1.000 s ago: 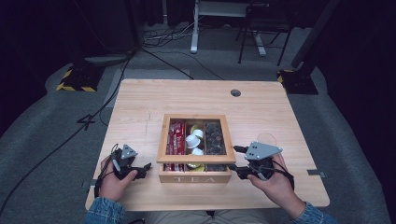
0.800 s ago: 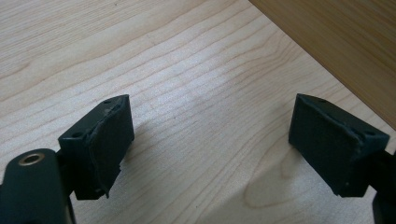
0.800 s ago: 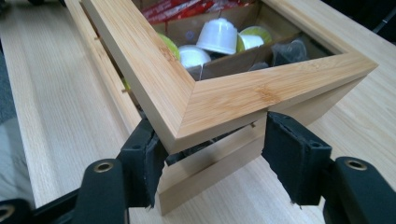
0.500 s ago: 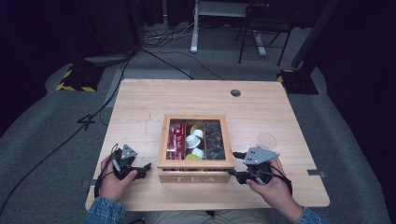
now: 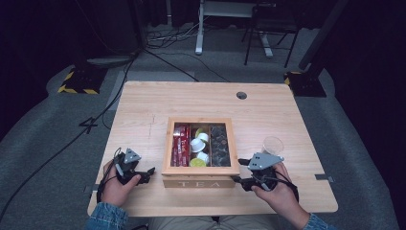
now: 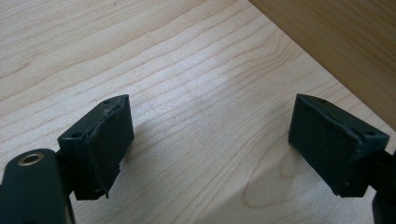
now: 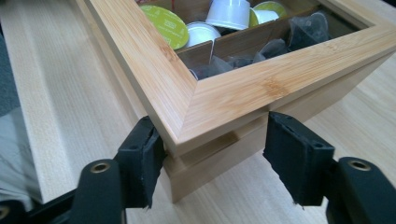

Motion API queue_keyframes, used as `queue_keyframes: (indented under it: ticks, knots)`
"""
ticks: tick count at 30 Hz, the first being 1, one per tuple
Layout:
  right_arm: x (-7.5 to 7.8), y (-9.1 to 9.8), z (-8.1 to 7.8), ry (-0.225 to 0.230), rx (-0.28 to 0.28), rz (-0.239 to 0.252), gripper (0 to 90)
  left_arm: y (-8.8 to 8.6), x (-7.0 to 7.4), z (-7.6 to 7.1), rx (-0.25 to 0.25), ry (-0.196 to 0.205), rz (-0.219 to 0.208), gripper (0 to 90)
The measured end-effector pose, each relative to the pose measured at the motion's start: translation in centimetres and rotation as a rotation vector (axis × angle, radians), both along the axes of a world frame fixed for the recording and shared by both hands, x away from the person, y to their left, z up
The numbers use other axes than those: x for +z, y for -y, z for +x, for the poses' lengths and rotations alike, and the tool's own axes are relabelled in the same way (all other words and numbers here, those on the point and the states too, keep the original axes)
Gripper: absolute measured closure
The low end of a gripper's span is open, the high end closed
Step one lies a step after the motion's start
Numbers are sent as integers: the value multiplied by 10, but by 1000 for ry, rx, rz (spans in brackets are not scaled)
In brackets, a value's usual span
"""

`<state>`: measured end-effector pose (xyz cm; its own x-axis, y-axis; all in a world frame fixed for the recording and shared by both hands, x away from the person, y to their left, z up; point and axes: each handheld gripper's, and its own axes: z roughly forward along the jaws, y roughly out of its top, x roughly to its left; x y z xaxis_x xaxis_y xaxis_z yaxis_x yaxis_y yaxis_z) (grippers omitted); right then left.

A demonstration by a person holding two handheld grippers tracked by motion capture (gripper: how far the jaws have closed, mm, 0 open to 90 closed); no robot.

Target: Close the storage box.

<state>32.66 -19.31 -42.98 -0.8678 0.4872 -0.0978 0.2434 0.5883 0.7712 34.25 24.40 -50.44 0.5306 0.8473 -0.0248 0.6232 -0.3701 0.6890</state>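
Right tool (image 7: 210, 154) straddles the tea box's (image 5: 201, 170) near corner, jaws apart—likely about to clamp the lid; left tool (image 6: 210, 144), beside the box, gapes empty.

**Readable markings**

On the front face of the wooden box (image 5: 200, 182) you can read the word "TEA" in pale capitals. On the grey floor left of the table (image 5: 143, 110) you see a figure "4" (image 5: 89, 125). The printing on the capsules inside is too small for you to read.
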Motion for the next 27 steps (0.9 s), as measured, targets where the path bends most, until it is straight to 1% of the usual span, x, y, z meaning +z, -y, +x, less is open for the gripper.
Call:
queue_keyframes:
  ticks: [1, 2, 3, 4, 5, 6, 7, 10, 13, 15, 18, 22, 27]
  knots:
    - [0, 0, 0, -9, 1, 1, 344, 0, 0, 0, 0, 0, 0, 144]
    - [-1, -1, 0, -24, 4, -10, 298, 0, 0, 0, 0, 0, -1, 144]
    - [-2, -2, 0, -39, 10, -28, 277, 0, 0, 0, 0, 1, -2, 144]
    - [-4, -2, -1, -40, 4, 7, 253, 0, 0, 0, 0, 2, -2, 143]
    - [-4, -2, -1, -40, 1, 16, 237, 0, 0, 0, 0, 2, -2, 143]
    - [-2, -2, -1, -34, -1, 15, 221, 0, 0, 0, 0, 1, -2, 143]
    - [0, -1, -2, -24, -6, 25, 204, 0, 0, 0, -1, 2, -2, 143]
    - [4, -1, -2, -25, -3, 35, 204, 0, 0, 0, 0, 1, -2, 143]
    - [5, 0, 1, -42, 1, 49, 204, 0, 0, 0, 0, 1, -2, 143]
    - [7, 3, 4, -49, -1, 69, 204, 0, 0, 0, 0, 2, -2, 143]
    - [15, 8, 7, -46, -5, 97, 200, 0, 0, 0, -2, 1, -1, 143]
    - [27, 20, 13, -39, -13, 129, 189, -1, 0, -1, -3, 2, -2, 144]
    - [39, 40, 19, -26, -42, 140, 175, -2, 0, -1, -5, 2, -1, 144]
